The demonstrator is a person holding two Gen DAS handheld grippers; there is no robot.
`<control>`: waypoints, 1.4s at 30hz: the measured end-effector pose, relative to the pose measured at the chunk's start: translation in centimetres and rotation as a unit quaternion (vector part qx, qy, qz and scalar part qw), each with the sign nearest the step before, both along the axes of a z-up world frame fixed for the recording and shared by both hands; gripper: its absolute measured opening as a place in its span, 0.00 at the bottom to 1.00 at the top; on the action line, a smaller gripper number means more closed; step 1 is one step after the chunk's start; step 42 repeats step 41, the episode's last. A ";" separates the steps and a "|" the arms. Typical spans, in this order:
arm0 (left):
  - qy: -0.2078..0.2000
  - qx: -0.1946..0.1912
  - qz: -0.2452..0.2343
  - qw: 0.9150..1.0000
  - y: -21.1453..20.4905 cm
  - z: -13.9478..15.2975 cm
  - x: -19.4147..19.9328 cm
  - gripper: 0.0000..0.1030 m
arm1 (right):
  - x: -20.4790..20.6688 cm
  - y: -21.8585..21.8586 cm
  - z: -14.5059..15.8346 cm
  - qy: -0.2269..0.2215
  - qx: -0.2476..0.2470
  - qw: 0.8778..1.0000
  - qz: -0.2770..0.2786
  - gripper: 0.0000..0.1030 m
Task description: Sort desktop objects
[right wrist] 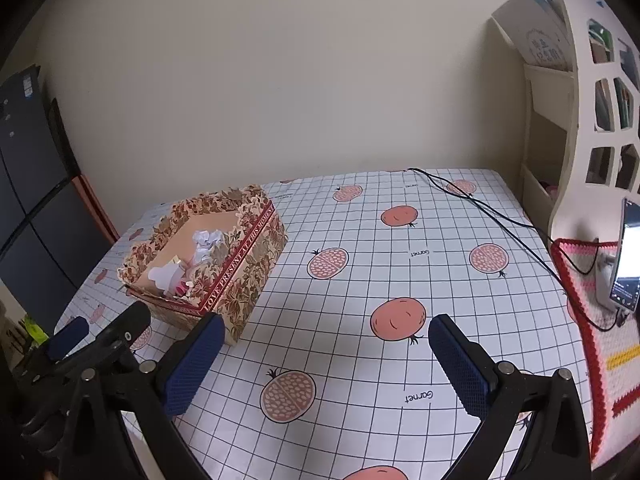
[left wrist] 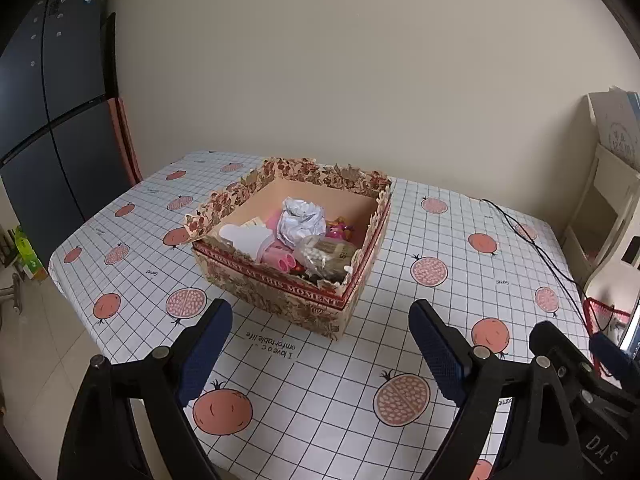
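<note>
**Mia:** What are the two grabbers doing?

**Ben:** The left gripper (left wrist: 320,340) is tipping down toward the table, just in front of the flowery box (left wrist: 280,296). Its blue pads (left wrist: 204,352) are standing wide apart – nothing is sitting between them. The right gripper (right wrist: 326,360) is tipping down too, off to the right of the box. Its pads (right wrist: 460,372) are also spread wide and holding nothing.

**Mia:** Where is the box sitting?

**Ben:** It is sitting on the checked tablecloth (right wrist: 360,288), toward the left side and closer to the wall than the grabbers are. One corner is pointing at the left gripper, so its long side is running slantwise across the table.

**Mia:** What is lying inside?

**Ben:** A crumpled silver ball (left wrist: 302,220), a white piece (left wrist: 248,238), some pink things (left wrist: 280,258) and a clear bag (left wrist: 326,256) are all lying inside the box.

**Mia:** Is there room to move?

**Ben:** Yes – right of the box the cloth is lying bare up to a black cable (right wrist: 480,208). The table's left edge is running near the box.
</note>
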State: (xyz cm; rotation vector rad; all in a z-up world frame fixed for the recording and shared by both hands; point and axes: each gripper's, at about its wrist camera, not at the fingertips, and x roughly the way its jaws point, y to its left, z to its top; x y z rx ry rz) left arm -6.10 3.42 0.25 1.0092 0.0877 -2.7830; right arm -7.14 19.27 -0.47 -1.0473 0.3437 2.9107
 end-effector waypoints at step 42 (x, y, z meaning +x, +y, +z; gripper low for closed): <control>-0.010 0.023 0.006 1.000 -1.5 -1.8 -0.2 0.88 | -0.4 -1.9 -0.1 0.024 0.050 0.998 -0.008 1.00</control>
